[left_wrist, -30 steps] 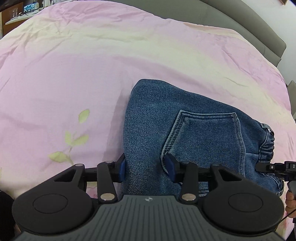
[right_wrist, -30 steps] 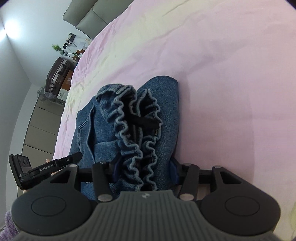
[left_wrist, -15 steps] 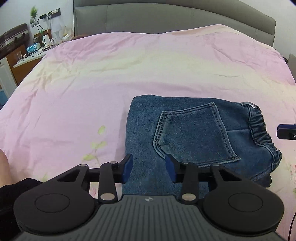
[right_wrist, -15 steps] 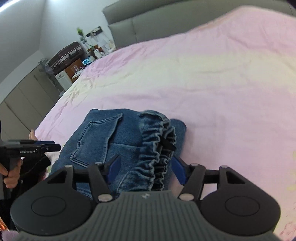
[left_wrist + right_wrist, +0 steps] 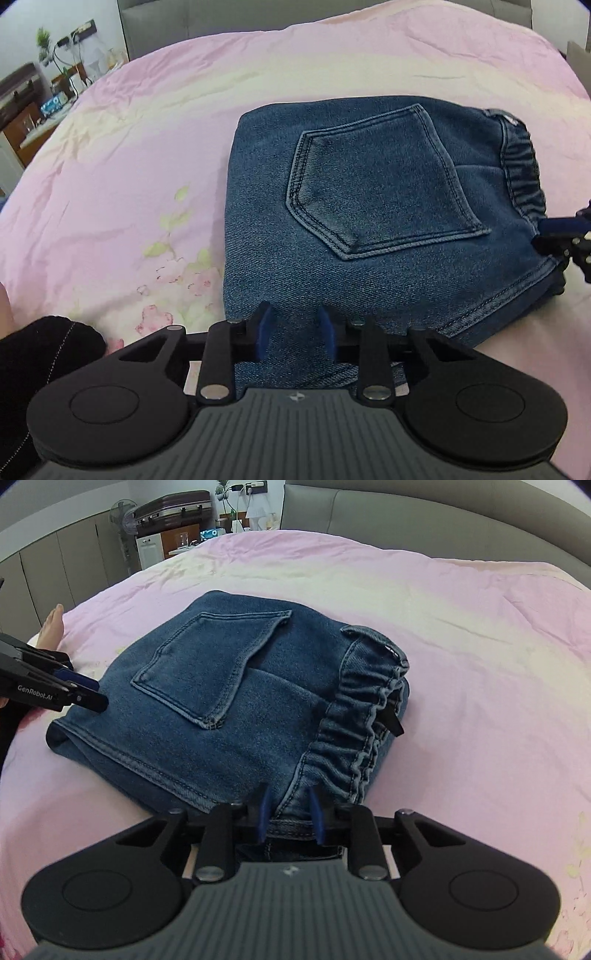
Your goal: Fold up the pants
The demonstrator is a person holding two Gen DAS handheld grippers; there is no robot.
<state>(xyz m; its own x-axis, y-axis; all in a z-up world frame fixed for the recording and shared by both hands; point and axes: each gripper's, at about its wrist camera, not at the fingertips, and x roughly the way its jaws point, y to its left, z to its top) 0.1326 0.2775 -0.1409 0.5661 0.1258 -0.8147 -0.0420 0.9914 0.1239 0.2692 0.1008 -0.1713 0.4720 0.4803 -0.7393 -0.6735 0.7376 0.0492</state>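
Note:
Blue denim pants lie folded into a compact stack on the pink bedspread, back pocket up, elastic waistband at one end; they also show in the right wrist view. My left gripper has its blue pads a small gap apart over the near edge of the stack, with denim between them. My right gripper has its pads close together around the near waistband corner. Each gripper shows at the edge of the other's view: the right, the left.
A grey headboard runs along the far side of the bed. A nightstand with a plant and cables and a suitcase on a cabinet stand beyond the bed. A bare foot rests at the bed's left edge.
Both grippers have pulled back and come lower near the stack's edges. The pants now lie flat and settled. Both sets of pads have narrowed since half a second ago.

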